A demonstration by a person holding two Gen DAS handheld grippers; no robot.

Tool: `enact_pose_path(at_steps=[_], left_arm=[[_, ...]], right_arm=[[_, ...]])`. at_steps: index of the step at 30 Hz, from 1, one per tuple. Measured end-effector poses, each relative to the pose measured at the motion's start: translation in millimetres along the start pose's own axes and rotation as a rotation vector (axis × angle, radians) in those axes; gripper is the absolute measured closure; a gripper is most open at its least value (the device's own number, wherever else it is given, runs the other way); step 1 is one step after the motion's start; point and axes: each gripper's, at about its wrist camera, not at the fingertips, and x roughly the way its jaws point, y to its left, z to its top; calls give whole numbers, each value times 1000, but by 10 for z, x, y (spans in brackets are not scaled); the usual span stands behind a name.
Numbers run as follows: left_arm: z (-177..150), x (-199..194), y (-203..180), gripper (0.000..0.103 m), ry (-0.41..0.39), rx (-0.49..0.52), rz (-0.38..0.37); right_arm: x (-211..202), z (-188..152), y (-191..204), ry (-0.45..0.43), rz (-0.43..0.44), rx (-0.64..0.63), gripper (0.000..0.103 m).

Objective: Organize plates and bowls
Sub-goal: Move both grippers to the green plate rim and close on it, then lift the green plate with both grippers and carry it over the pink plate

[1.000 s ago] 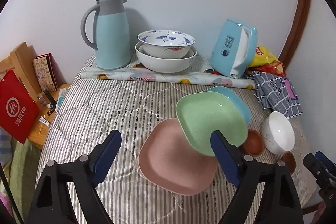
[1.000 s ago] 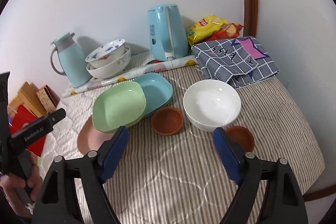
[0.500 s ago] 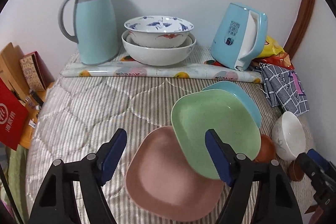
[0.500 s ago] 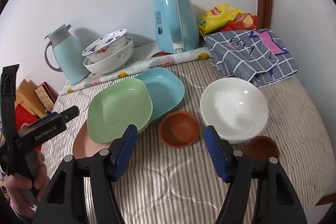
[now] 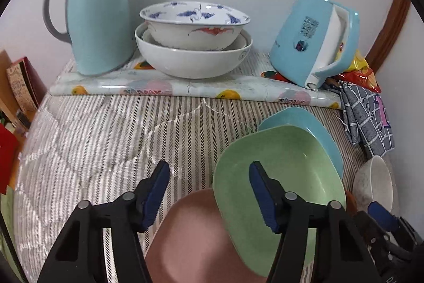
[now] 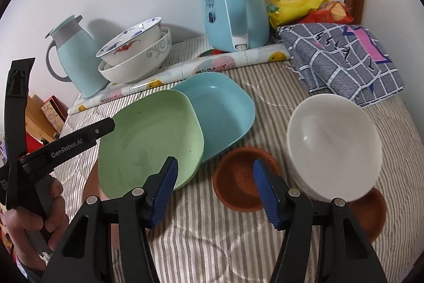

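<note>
Three square plates overlap on the striped cloth: a green plate point(image 5: 286, 166) point(image 6: 148, 142) lies partly on a pink plate point(image 5: 190, 238) and partly on a blue plate point(image 5: 299, 121) point(image 6: 220, 110). My left gripper point(image 5: 209, 169) hovers over the green plate's left rim, its jaws closing with nothing pressed between them. My right gripper point(image 6: 214, 166) hangs over the gap between the green plate and a brown saucer point(image 6: 238, 184), its jaws also closing without gripping. A white bowl point(image 6: 334, 145) leans on a second brown saucer point(image 6: 371, 214).
At the back against the wall stand a teal jug point(image 5: 98, 12), two stacked patterned bowls point(image 5: 193, 44), a blue kettle point(image 5: 312, 39), a rolled printed sheet point(image 5: 185, 92), snack bags point(image 6: 299, 1) and a folded checked cloth point(image 6: 341, 60). A hand point(image 6: 34, 216) is at the left.
Both grippers have come forward and down towards the dishes, which now look larger. Both pairs of jaws have narrowed. No dish has moved.
</note>
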Motion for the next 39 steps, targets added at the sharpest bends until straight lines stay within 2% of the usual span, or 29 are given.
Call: enact_pose_path(at_steps=[4,7,10,12,14,16,18,20,27,39], left_arm=[[9,149,14,52,30,-6,-18],[6,221,18,53,42,-9,-22],[0,285,30,59,58,-16,-33],[-9,311,40,68,67,-16,-43],[-18,327,45,71,73,-19,-65],[-24,327,44,77,75,-26,-94],[-20,325,21,86,75,-24,-111],[-23,317,-15,89,76,-14,-116],[-75,103,-41,92,53,-7,-130],[-218,-453,-153,92,-4,13,-137]], right_arm=[[124,22,24,19,-5,1,44],[235,37,40,39,-17,-6,46],[328,50,72,55,-18,-9,50],[367,54,105,63,-14,-20,55],[405,50,146,70,-17,-36,60],[436,43,176,76,-16,-49,69],[456,36,199,80,-3,-51,82],[452,29,213,74,6,-51,88],[350,22,154,56,-5,-22,90],[-234,-96,83,-17,21,14,91]])
